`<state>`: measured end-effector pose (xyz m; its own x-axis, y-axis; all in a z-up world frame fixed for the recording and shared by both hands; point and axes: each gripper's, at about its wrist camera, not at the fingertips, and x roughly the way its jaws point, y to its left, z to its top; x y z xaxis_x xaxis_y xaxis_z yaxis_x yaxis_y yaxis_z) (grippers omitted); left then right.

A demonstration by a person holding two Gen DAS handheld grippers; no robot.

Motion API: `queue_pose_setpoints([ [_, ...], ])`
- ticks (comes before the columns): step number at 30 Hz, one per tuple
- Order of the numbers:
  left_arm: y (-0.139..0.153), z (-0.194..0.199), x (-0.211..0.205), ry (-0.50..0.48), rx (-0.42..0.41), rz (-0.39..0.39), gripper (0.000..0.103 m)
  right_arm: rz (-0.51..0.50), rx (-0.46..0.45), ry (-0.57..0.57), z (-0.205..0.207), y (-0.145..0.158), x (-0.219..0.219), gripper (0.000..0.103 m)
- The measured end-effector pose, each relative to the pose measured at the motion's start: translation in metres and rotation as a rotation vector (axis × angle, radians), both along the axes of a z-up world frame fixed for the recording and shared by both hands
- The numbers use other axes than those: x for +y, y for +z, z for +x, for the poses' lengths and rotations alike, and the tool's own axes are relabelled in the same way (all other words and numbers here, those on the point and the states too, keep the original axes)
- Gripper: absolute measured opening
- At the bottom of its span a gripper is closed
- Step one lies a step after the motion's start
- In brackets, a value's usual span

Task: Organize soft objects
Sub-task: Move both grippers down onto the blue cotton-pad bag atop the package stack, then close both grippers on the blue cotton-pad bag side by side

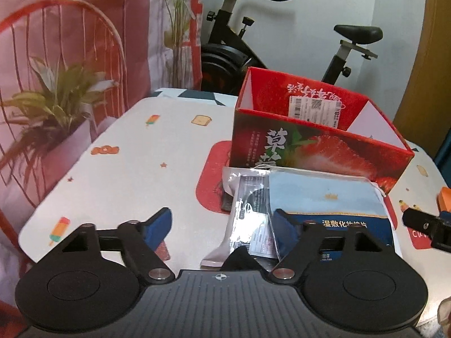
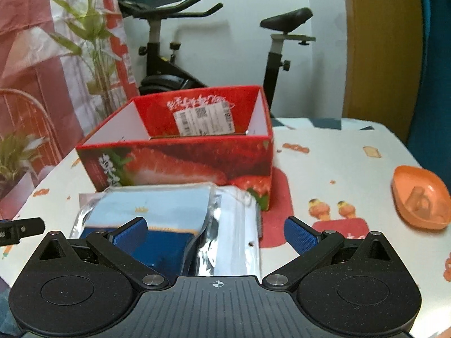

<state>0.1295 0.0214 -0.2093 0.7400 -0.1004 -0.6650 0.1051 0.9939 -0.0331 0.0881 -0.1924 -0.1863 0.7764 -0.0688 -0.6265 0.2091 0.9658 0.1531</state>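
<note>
Both the left gripper (image 1: 222, 224) and right gripper (image 2: 215, 232) stand with jaws released, holding nothing. The overlapping blue cotton-pad pouch (image 2: 157, 211) and clear sachet (image 2: 239, 225), lower centre, look slippery. A pinch may drag both or nudge the strawberry box (image 2: 180, 163).

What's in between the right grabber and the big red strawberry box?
In the right wrist view, two soft packets lie between the right gripper and red strawberry cardboard box: a blue-and-white packet and a clear silvery plastic packet.
</note>
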Motion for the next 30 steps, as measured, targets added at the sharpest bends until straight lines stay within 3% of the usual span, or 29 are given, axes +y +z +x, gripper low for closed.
queue_pose_setpoints([
  [8, -0.016, 0.007, 0.007, -0.021, 0.063, -0.09, 0.077, 0.024, -0.002, 0.077, 0.001, -0.013, 0.003, 0.102],
  [12, -0.023, 0.01, 0.003, -0.062, 0.108, -0.112, 0.077, 0.019, 0.004, 0.124, 0.002, -0.018, 0.009, 0.093],
  [17, -0.026, 0.009, 0.0, -0.077, 0.094, -0.097, 0.077, 0.031, 0.022, 0.17, 0.006, -0.025, 0.014, 0.081],
  [22, -0.024, 0.01, -0.006, -0.129, 0.085, -0.121, 0.076, 0.041, 0.022, 0.191, 0.006, -0.028, 0.015, 0.08],
  [30, -0.037, 0.016, -0.015, -0.223, 0.142, -0.224, 0.045, 0.075, 0.031, 0.236, 0.011, -0.036, 0.019, 0.068],
])
